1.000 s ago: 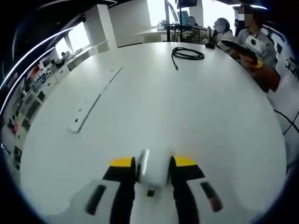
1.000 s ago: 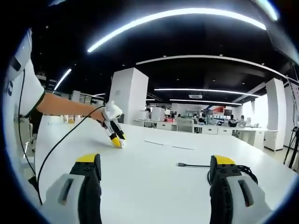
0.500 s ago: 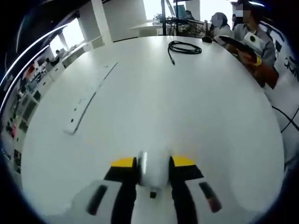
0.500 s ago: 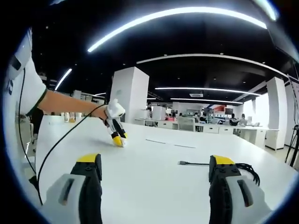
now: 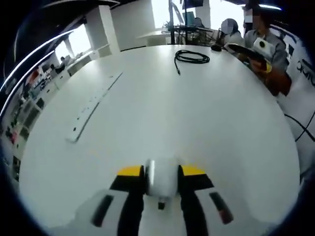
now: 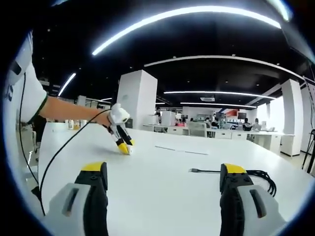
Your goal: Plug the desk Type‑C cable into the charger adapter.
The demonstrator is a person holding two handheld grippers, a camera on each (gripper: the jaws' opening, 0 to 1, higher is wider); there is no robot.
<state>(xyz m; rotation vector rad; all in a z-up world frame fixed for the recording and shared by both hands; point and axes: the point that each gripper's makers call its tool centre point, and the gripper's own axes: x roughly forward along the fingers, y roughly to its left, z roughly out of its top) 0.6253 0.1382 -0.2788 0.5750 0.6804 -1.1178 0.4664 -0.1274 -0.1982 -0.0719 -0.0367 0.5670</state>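
Large white table, rounded far edge, matte top, fills middle of left gripper view. Coiled black Type-C cable lies flat near upper centre, one loose end trailing toward frame centre. Long white strip, likely power strip, lies diagonally at left, well apart from cable. White charger adapter on tabletop at lower centre. In right gripper view, same cable at right, plug end pointing left.
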